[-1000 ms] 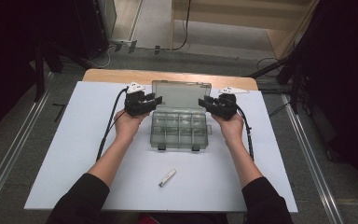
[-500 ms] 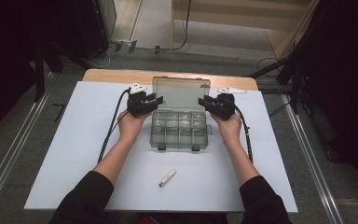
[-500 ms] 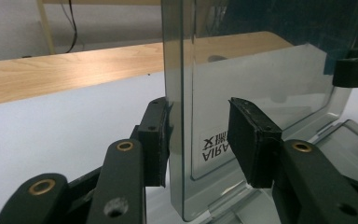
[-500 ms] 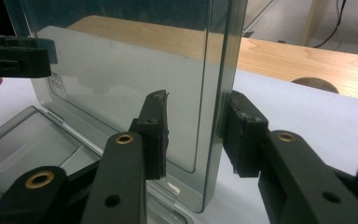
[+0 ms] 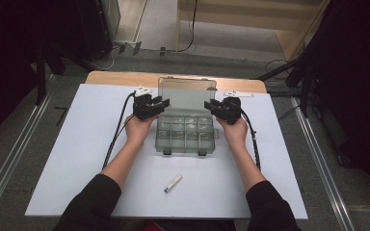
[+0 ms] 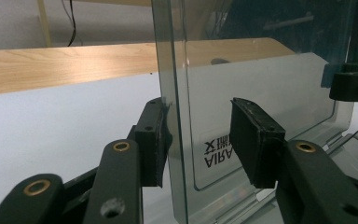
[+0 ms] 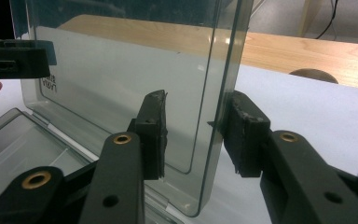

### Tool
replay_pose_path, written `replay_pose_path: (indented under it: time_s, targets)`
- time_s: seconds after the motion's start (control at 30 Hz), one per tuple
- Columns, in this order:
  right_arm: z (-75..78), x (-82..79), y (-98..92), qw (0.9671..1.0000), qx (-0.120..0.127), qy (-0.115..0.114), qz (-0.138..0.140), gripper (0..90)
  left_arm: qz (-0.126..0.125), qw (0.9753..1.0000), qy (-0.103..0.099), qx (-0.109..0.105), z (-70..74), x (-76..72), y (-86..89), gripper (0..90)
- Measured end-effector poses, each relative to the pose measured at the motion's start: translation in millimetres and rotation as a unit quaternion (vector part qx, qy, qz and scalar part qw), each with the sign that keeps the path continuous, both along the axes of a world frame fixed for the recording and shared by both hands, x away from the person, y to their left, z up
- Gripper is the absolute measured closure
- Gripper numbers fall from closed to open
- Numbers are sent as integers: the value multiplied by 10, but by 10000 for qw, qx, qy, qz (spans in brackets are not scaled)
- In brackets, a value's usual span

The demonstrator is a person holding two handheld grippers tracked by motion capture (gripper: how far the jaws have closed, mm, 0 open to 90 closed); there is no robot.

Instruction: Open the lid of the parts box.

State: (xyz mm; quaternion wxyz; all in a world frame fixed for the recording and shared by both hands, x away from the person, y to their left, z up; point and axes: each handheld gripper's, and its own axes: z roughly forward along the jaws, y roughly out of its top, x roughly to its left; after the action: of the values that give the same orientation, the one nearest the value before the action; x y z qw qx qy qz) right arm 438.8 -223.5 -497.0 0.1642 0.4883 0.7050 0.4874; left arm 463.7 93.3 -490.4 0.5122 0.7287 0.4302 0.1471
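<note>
A clear plastic compartment box (image 5: 187, 134) lies at the table's middle, its lid (image 5: 188, 91) standing up at the far side. My left gripper (image 5: 161, 105) is at the lid's left edge and my right gripper (image 5: 211, 107) is at its right edge. In the left gripper view the left gripper (image 6: 198, 112) is open astride the lid (image 6: 261, 70), with one pad against the edge and the other apart. In the right gripper view the right gripper (image 7: 196, 100) is open astride the lid (image 7: 121, 70) above the box's tray (image 7: 18, 144).
A small white tube-like item (image 5: 173, 183) lies on the white table sheet (image 5: 77, 159) near the front. A wooden strip (image 5: 120, 77) runs along the far edge. Cables trail from both grippers toward the person's arms.
The lid's top edge has shifted slightly farther back. Both grippers have barely moved at its side edges.
</note>
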Motion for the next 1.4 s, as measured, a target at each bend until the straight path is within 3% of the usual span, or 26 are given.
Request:
replay_pose_path:
  time_s: [0.77,1.1,1.4]
  targets:
    - [-119,55,41,9997,29,232,-101,543,66,9998,174,-56,-141,62,-41,468]
    - [-153,66,20,9991,23,418,-82,539,48,9989,462,-94,-189,86,-20,457]
    - [-168,72,0,9983,63,571,-66,542,27,9982,599,-85,-209,95,-10,447]
